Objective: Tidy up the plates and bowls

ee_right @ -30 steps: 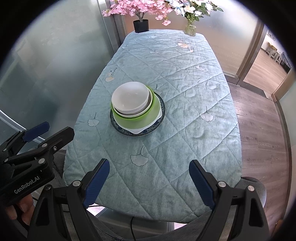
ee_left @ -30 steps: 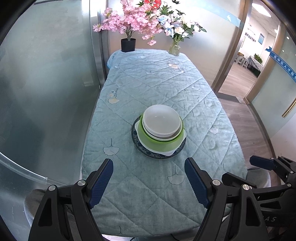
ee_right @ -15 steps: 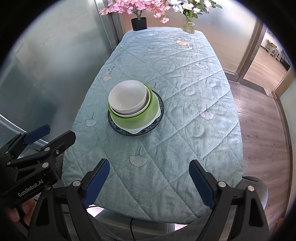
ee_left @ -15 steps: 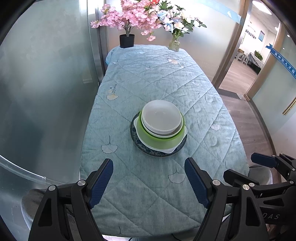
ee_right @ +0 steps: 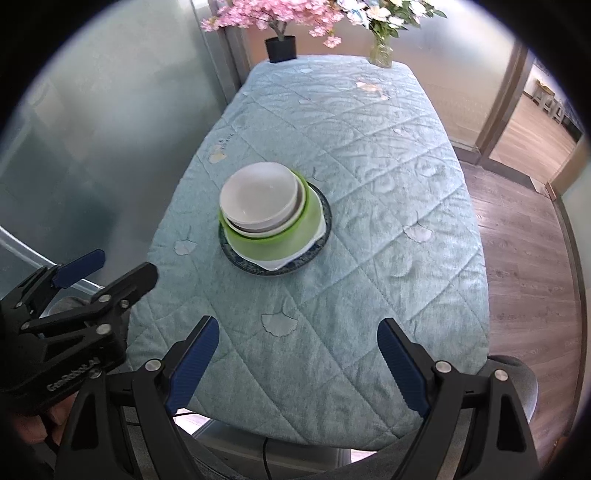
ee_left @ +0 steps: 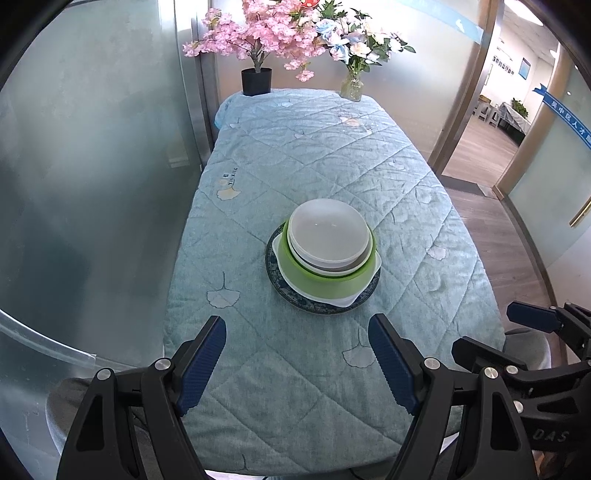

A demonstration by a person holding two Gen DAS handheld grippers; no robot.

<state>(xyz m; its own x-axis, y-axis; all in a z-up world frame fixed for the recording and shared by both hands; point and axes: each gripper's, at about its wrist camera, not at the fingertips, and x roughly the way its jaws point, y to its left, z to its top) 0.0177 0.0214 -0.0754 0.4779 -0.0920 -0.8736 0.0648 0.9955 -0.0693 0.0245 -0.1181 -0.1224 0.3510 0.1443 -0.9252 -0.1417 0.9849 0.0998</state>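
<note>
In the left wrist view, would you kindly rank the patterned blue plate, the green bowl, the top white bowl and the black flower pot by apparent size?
1. patterned blue plate
2. green bowl
3. top white bowl
4. black flower pot, though it stands much farther away, so its true size is unsure.

A long bench (ee_left: 295, 155) under a quilted pale-teal cover (ee_left: 280, 387) printed with ginkgo leaves runs away beside a frosted glass wall (ee_left: 92, 166) with a metal post (ee_left: 192, 85). At its far end stand a pink blossom tree in a black pot (ee_left: 256, 81) and a glass vase (ee_left: 351, 85) of white and blue flowers, before another frosted panel. To the right, wood-plank flooring (ee_right: 524, 251) leads through an open doorway (ee_left: 480, 147) into a bright corridor lit by a ceiling light (ee_left: 517, 7).
</note>
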